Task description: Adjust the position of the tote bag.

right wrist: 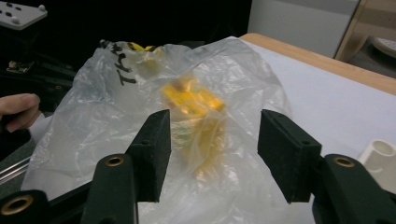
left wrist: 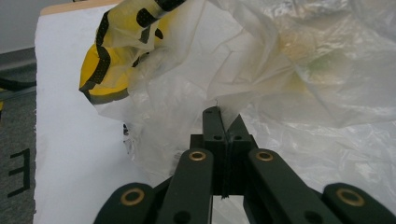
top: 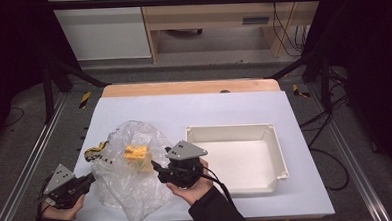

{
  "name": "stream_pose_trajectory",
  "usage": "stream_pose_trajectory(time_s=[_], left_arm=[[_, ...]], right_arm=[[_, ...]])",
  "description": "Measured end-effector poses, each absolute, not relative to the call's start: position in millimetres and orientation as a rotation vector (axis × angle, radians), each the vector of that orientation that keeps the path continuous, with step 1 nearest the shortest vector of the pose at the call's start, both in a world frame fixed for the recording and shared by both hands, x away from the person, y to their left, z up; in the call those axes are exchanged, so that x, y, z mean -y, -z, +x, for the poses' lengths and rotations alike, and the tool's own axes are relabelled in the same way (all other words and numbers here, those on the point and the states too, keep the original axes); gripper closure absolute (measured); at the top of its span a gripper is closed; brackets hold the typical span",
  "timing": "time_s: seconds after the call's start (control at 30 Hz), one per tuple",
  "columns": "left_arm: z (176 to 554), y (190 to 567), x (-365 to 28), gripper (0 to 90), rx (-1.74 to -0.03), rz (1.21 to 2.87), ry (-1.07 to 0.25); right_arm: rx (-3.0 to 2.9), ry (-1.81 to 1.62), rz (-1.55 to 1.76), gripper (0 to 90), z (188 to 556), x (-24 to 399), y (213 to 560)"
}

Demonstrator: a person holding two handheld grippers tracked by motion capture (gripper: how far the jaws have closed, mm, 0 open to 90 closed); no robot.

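The left gripper (left wrist: 223, 122) is pinching the near-left edge of the clear plastic bag (top: 131, 168) lying on the tabletop (top: 199, 110). The right gripper (right wrist: 212, 149) is spread wide, facing the yellow item (right wrist: 194, 105) inside. The film is likely light, limp and slippery; grasping a bunched fold is advised.

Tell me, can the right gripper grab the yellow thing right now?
Probably not directly. The right gripper is open and aimed at the yellow thing, but that sits inside the clear plastic bag, so the film is in the way. It could likely only pinch it through the plastic.
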State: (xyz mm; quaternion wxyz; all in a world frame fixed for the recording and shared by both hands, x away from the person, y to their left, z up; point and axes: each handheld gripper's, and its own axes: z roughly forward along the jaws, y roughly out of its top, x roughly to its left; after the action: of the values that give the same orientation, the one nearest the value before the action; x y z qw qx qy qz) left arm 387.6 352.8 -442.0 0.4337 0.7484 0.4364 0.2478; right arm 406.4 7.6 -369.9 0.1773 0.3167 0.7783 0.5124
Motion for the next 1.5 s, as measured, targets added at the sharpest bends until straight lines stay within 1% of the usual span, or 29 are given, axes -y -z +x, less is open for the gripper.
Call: stream_pose_trajectory(time_s=[0.17,0.37,0.53,0.7,0.73,0.8,0.83,0.87,0.93,0.97,1.0,1.03,1.07,1.23,1.5], left_arm=[[386,441,-352,89.9,-1.075,1.86,-0.612],[385,440,-353,89.9,-1.073,1.853,-0.615],[384,440,-352,89.9,-1.069,1.853,-0.613],[384,440,-353,89.9,-1.069,1.848,-0.615],[383,440,-353,89.9,-1.069,1.847,-0.615],[383,439,-353,89.9,-1.069,1.846,-0.615],[383,439,-353,89.9,-1.069,1.846,-0.615],[383,439,-354,89.9,-1.069,1.846,-0.619],[383,439,-354,89.9,-1.072,1.842,-0.616],[383,439,-354,89.9,-1.072,1.842,-0.616],[383,439,-354,89.9,-1.071,1.843,-0.619],[383,439,-355,89.9,-1.071,1.842,-0.617],[383,439,-355,89.9,-1.071,1.843,-0.617],[383,440,-355,89.9,-1.072,1.844,-0.615],[383,439,-354,90.0,-1.071,1.843,-0.62]], right_arm=[[-2.238,-1.467,0.874,44.3,405,-21,376],[-2.287,-1.446,0.817,40.1,401,-43,386],[-2.339,-1.428,0.778,34.2,400,-62,393],[-2.361,-1.389,0.74,35.1,400,-74,401],[-2.359,-1.363,0.731,42.1,399,-77,404],[-2.342,-1.36,0.722,49.8,399,-78,407],[-2.342,-1.36,0.722,49.8,399,-78,407],[-2.33,-1.342,0.729,61.4,398,-78,409],[-2.341,-1.331,0.747,72.4,401,-77,410],[-2.341,-1.331,0.747,72.4,401,-77,410],[-2.345,-1.33,0.754,77.7,402,-76,411],[-2.345,-1.324,0.767,86.4,404,-73,410],[-2.343,-1.326,0.776,89.5,405,-72,410],[-2.335,-1.35,0.789,90.0,407,-63,405],[-2.209,-1.423,0.837,90.0,413,-35,380]])
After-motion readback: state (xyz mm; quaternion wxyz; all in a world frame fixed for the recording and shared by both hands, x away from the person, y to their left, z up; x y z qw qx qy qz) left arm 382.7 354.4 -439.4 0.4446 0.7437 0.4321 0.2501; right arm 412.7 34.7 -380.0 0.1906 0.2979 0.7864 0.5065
